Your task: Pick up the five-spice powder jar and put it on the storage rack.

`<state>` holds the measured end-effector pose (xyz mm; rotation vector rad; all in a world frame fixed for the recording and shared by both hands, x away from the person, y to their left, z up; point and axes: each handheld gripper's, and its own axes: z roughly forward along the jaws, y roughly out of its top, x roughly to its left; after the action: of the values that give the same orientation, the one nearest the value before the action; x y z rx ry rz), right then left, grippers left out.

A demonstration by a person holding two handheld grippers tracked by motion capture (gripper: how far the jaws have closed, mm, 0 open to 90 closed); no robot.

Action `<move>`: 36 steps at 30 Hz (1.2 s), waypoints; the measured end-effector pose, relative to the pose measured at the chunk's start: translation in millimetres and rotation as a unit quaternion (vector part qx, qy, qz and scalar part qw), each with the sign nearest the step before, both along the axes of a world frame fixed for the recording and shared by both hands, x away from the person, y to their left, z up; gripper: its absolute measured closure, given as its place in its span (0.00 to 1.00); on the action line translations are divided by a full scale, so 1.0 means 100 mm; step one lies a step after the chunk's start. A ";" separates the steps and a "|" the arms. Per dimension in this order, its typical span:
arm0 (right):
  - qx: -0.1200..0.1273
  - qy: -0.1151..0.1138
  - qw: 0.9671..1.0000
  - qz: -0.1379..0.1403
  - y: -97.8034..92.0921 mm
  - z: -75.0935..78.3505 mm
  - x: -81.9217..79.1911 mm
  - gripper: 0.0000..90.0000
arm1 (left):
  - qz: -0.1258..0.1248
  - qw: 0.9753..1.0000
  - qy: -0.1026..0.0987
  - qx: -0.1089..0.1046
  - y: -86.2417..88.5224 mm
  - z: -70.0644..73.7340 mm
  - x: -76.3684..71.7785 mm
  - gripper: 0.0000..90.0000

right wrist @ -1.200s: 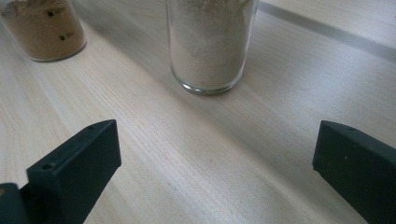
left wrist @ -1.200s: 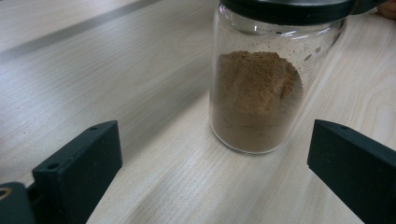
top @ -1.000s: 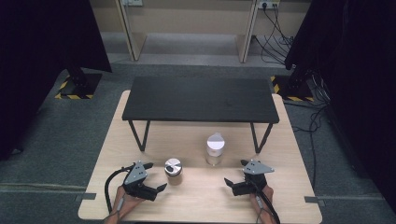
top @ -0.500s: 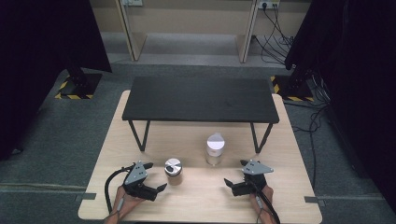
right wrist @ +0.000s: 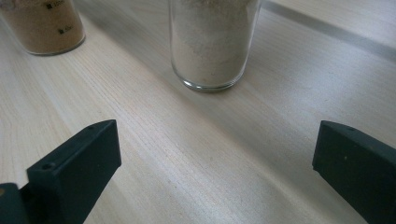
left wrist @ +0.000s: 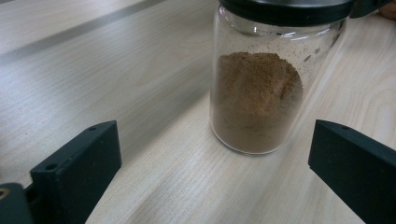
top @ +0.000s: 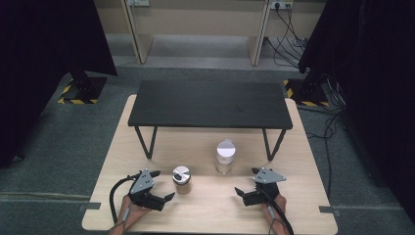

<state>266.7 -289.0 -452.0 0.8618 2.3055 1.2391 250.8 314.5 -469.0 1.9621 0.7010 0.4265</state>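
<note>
**A:** so what step is this? Looks to me like the approach, nothing grabbed yet. The left gripper has its jaws spread wide with nothing between them, and the brown-powder jar stands upright just ahead of them, a bit toward the right jaw, not touching either. The right gripper is splayed open too, and the pale-powder jar sits further out in front of its jaws, roughly centred, well clear of both.

**B:** yeah, agreed, pre-grasp. My guess is the next move is pushing the left one forward so the glass ends up between the jaws, then closing below the black lid. Round glass, so I'd go square-on or it could skid.

**A:** surface?

**B:** light wood-grain table, both jars on the near part. Behind them a low black bench on thin legs. Grey carpet around, dark curtains either side, cables trailing on the floor far right.
</note>
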 end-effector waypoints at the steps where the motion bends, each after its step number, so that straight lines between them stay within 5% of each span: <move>1: 0.000 0.000 1.000 0.000 0.00 0.00 0.00 0.01 | -0.001 1.000 0.000 0.000 0.00 0.00 0.00 0.02; 10: -0.003 -0.001 1.000 0.001 0.01 0.00 0.00 0.01 | -0.002 1.000 -0.003 -0.003 -0.01 -0.01 -0.03 0.02; 16: -0.003 -0.001 1.000 0.003 0.01 0.00 0.00 0.01 | -0.001 1.000 -0.005 -0.029 -0.02 -0.02 -0.07 0.02; 28: -0.013 -0.001 1.000 0.005 0.03 0.02 0.01 0.01 | -0.019 1.000 -0.016 -0.007 -0.26 0.20 -0.10 0.00; 36: -0.015 0.000 1.000 0.005 0.04 0.02 0.01 0.01 | 0.001 1.000 0.007 0.003 -0.45 0.29 0.02 0.00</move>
<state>267.8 -285.0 -449.8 0.8409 2.3261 1.2068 253.2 269.1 -440.0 1.9725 0.7108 0.4173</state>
